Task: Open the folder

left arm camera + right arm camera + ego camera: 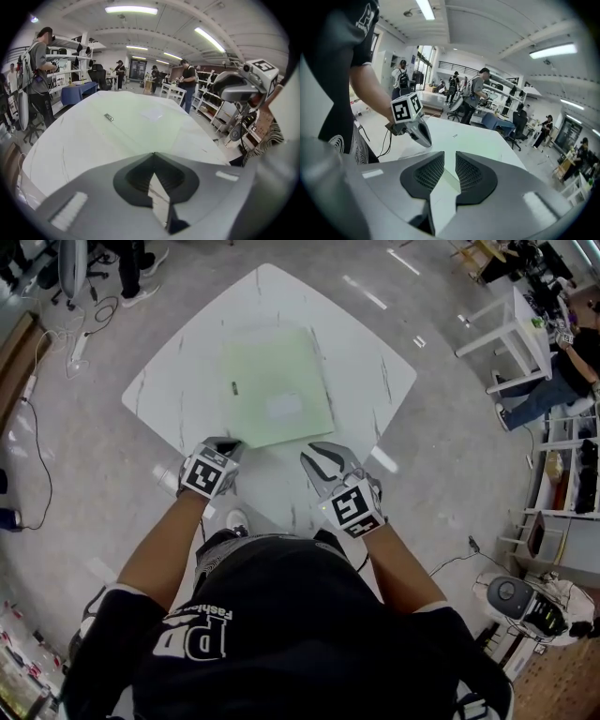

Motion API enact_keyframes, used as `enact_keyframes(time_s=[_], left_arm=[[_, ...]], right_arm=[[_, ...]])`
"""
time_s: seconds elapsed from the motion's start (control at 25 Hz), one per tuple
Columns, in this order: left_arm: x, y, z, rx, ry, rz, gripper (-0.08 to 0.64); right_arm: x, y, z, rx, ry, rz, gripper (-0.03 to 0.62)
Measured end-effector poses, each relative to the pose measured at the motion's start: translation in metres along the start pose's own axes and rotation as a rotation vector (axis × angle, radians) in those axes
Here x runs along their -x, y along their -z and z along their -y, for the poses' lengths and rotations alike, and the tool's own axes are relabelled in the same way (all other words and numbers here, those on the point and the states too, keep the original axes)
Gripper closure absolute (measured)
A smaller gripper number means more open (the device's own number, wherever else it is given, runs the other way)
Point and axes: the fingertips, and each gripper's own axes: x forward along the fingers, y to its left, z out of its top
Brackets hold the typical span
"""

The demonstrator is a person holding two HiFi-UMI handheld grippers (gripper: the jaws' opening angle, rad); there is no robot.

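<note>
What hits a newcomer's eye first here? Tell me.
A pale green folder lies flat in the middle of the white table. The left gripper has its jaws closed on the folder's near corner; the right gripper hovers beside it, jaws apart and empty.

Glossy grey floor (84, 521), white side table (511, 326), ceiling strip lights (131, 9)

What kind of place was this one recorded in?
Probably a shared lab or workshop. Open shelving racks loaded with gear line the walls, several people work standing at benches, and strip lights run across the ceiling. The green folder lies on a white marble-pattern table.
</note>
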Motion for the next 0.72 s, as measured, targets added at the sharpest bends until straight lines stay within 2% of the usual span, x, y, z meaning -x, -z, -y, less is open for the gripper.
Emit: enact_keyframes(time_s=[0.4,0.56,0.72], left_arm=[[0.002,-0.002,0.001,0.014,0.010,-0.014,0.506],[-0.003,0.000,-0.003,0.001,0.006,-0.018,0.506],[-0.005,0.002,-0.005,-0.011,-0.004,-0.013,0.506]], right_arm=[[-0.082,0.003,-0.059,0.347,-0.157,-0.101,0.532],[-0.111,0.016,-0.072,0.471,-0.184,-0.157,0.531],[-0.131,0.028,-0.073,0.591,-0.174,-0.212,0.492]])
